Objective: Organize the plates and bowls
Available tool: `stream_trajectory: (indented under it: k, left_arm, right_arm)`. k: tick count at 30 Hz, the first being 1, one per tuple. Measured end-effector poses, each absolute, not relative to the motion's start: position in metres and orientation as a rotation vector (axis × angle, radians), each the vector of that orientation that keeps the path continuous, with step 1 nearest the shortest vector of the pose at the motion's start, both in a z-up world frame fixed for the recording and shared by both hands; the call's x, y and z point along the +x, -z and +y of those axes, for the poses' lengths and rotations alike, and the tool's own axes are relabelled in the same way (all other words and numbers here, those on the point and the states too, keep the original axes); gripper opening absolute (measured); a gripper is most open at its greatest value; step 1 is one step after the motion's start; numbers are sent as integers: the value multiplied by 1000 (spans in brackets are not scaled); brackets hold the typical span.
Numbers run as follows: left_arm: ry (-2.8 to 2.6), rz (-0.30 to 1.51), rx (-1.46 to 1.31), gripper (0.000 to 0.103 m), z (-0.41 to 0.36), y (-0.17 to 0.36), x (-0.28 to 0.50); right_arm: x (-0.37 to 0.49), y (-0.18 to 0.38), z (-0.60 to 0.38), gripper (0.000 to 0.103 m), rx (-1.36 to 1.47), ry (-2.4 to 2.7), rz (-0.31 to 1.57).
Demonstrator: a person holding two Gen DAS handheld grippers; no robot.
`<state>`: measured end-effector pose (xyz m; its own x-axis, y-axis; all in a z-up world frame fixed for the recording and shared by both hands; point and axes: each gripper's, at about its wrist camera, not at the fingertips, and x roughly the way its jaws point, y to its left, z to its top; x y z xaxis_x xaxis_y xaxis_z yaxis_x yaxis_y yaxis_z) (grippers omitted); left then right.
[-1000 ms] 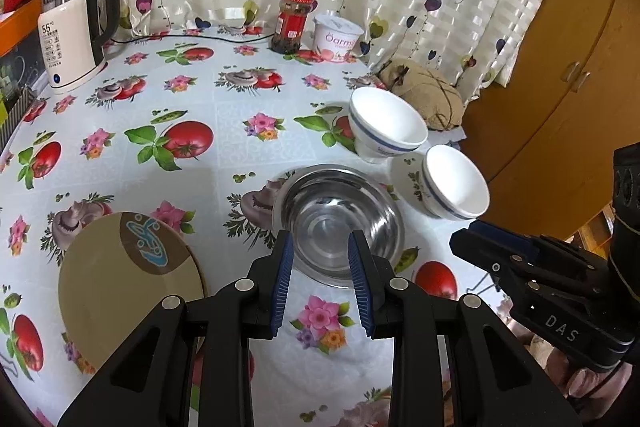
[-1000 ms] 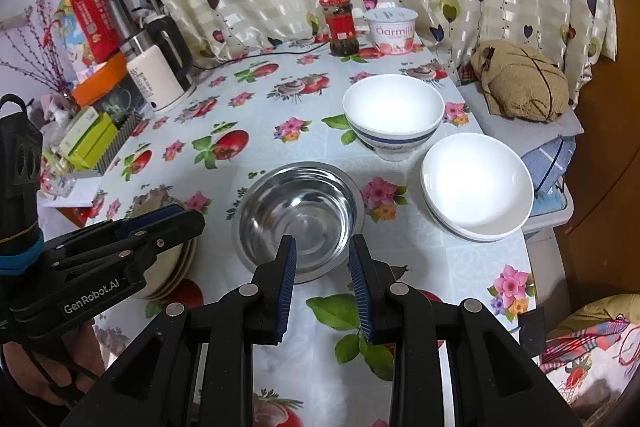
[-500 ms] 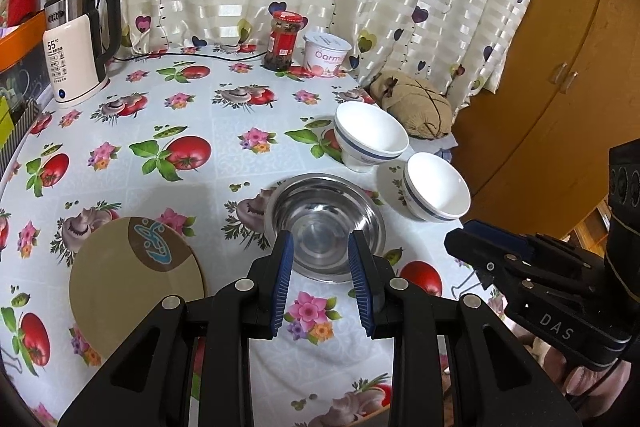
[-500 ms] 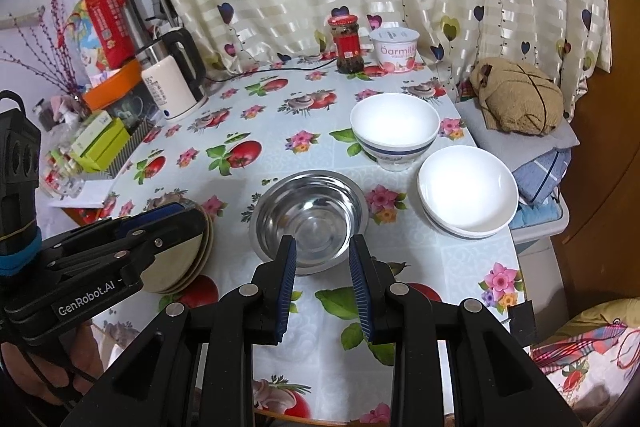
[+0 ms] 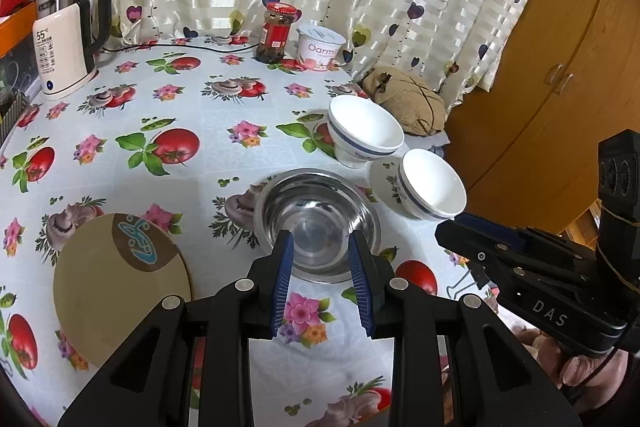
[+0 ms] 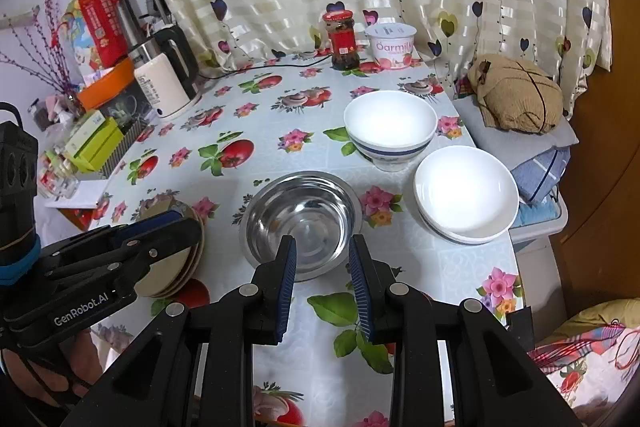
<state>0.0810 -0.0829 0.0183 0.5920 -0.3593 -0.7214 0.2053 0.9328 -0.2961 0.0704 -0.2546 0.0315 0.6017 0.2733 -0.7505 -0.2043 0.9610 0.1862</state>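
Observation:
A steel bowl [image 5: 318,223] [image 6: 300,223] sits mid-table. A white blue-banded bowl [image 5: 366,133] [image 6: 390,131] stands behind it. A second white bowl [image 5: 432,189] [image 6: 466,199] rests on a small plate at the right edge. A stack of tan plates [image 5: 120,287] [image 6: 176,263] lies at the left. My left gripper [image 5: 320,251] is open and empty, above the steel bowl's near rim. My right gripper [image 6: 322,253] is open and empty, also over that rim. Each gripper shows in the other's view.
A kettle [image 5: 68,39] [image 6: 166,79], a red-lidded jar [image 5: 276,33] [image 6: 342,41] and a yogurt tub [image 5: 320,47] [image 6: 392,45] stand at the back by the curtain. A brown bundle [image 6: 516,95] lies on folded cloth off the right edge. Boxes [image 6: 92,143] crowd the far left.
Both grippers have drawn back and up from the table, so the bowls and plates look smaller and farther. Nothing on the table has moved. Both stay open.

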Motion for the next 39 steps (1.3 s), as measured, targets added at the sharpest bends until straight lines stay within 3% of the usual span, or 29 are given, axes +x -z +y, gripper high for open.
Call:
stream_trajectory:
  k: [39]
  left_arm:
    - [382, 937, -134, 30, -142, -12, 209]
  right_arm:
    - [180, -13, -311, 27, 127, -199, 903]
